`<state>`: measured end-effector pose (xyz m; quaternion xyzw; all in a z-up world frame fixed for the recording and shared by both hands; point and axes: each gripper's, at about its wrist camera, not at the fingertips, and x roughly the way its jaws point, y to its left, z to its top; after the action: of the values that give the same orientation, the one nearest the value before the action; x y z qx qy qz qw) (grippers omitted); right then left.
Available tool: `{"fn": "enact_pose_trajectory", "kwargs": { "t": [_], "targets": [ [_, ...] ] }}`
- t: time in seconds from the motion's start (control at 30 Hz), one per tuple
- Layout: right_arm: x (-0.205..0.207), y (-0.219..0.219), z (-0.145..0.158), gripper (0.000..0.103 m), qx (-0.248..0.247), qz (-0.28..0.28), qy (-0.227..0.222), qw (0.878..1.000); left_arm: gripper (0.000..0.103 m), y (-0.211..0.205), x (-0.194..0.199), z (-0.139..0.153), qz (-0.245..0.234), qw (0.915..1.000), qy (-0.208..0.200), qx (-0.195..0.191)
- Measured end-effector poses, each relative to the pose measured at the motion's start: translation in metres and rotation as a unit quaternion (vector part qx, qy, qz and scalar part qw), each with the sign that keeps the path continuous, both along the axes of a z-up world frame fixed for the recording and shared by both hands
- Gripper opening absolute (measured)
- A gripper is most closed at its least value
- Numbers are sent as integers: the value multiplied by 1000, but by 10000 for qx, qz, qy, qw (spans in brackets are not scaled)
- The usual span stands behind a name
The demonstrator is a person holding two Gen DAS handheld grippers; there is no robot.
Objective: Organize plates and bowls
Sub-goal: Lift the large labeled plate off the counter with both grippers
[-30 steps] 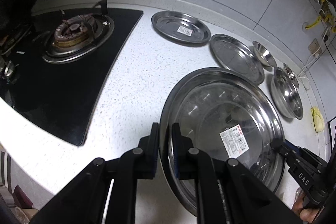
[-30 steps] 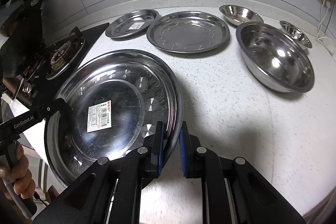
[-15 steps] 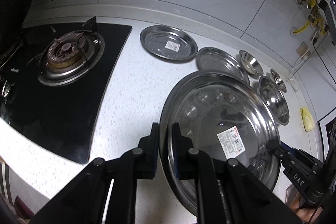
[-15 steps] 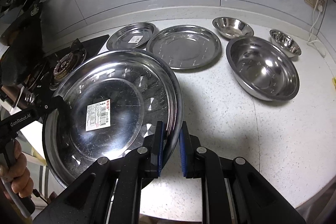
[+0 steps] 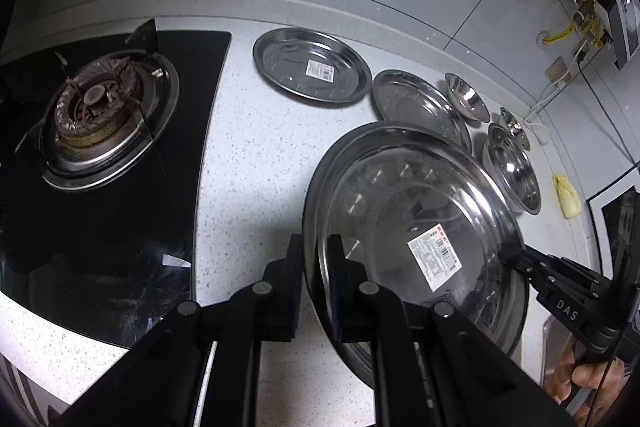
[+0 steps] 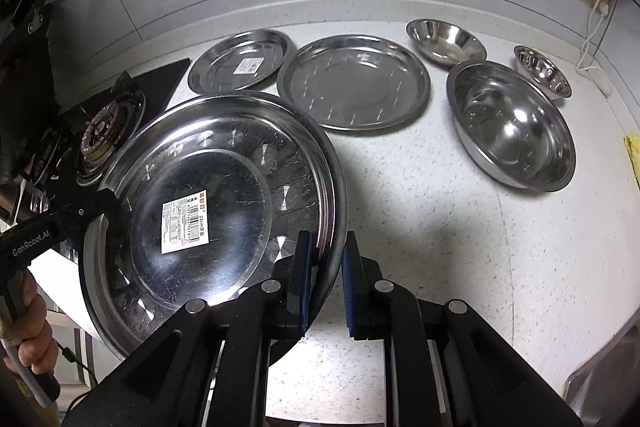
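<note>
The left gripper (image 5: pixel 316 283) and the right gripper (image 6: pixel 324 283) are both gripping the large steel plate (image 6: pixel 216 203) by opposite edges of its rim, jaws nearly closed with the rim pinched between the pads. The plate is hanging tilted above the speckled desk (image 6: pixel 420 219), a white barcode label (image 6: pixel 185 221) showing on its inner face. Along the back wall, a labelled smaller plate (image 6: pixel 240 65) and a plain plate (image 6: pixel 354 81) are lying side by side, almost touching. To their right a big bowl (image 6: pixel 510 125) is sitting with two small bowls (image 6: pixel 446 39) (image 6: pixel 542 71) behind it. A gas stove (image 5: pixel 100 115) is occupying the desk's left end.
</note>
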<state>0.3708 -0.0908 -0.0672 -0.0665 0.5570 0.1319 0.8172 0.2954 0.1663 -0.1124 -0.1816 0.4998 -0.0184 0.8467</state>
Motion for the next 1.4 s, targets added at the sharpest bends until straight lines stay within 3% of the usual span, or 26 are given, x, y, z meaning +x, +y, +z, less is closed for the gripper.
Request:
{"fn": "enact_pose_trajectory", "kwargs": {
  "t": [0.3,0.6,0.93,1.4],
  "targets": [
    [5,-1,-16,13,-123,114,212,9996,10,-9,-7,-23,19,9995,309,15],
    [-5,-17,-47,13,-46,568,664,9962,10,-24,-28,-47,412,9970,636,131],
    [-10,-16,-62,13,-77,958,832,9919,10,-31,-37,-69,664,9937,840,325],
    [-27,-45,-40,13,37,1056,555,9929,10,-54,-63,-44,604,9970,391,282]
  ]
}}
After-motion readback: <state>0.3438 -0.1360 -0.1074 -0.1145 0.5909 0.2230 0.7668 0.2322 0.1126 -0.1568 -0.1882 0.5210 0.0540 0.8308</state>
